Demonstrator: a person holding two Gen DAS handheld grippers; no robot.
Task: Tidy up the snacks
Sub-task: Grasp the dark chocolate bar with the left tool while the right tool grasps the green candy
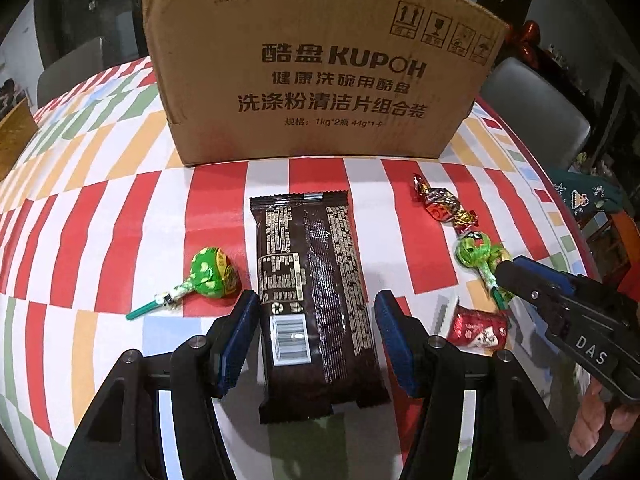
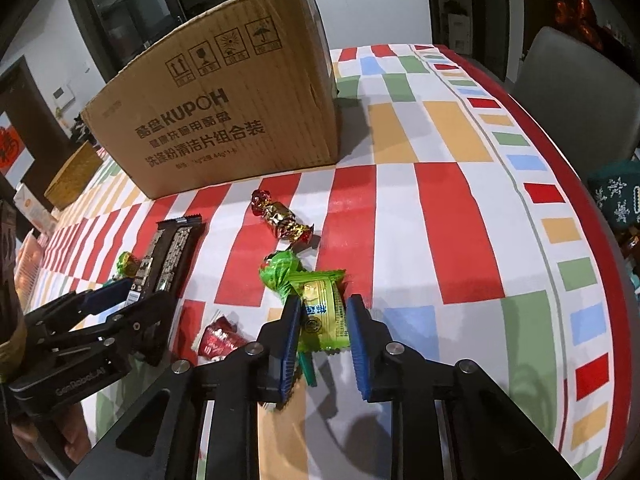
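A dark brown snack pack [image 1: 316,300] lies on the striped tablecloth between the open jaws of my left gripper [image 1: 314,308]; it also shows in the right wrist view [image 2: 168,256]. My right gripper [image 2: 324,312] is open around a small green-yellow candy packet [image 2: 320,312], with a green-wrapped lollipop [image 2: 280,272] just beyond and its stick under the left finger. The right gripper shows in the left wrist view [image 1: 504,276]. A green lollipop [image 1: 210,274] lies left of the brown pack. A red-gold wrapped candy [image 2: 280,218] and a small red packet [image 2: 218,340] lie nearby.
A large cardboard box [image 1: 320,64] stands at the back of the table, its top open. A grey chair [image 2: 580,100] stands at the far right edge. A woven basket [image 2: 74,180] sits at the far left. The table edge [image 2: 600,216] curves along the right.
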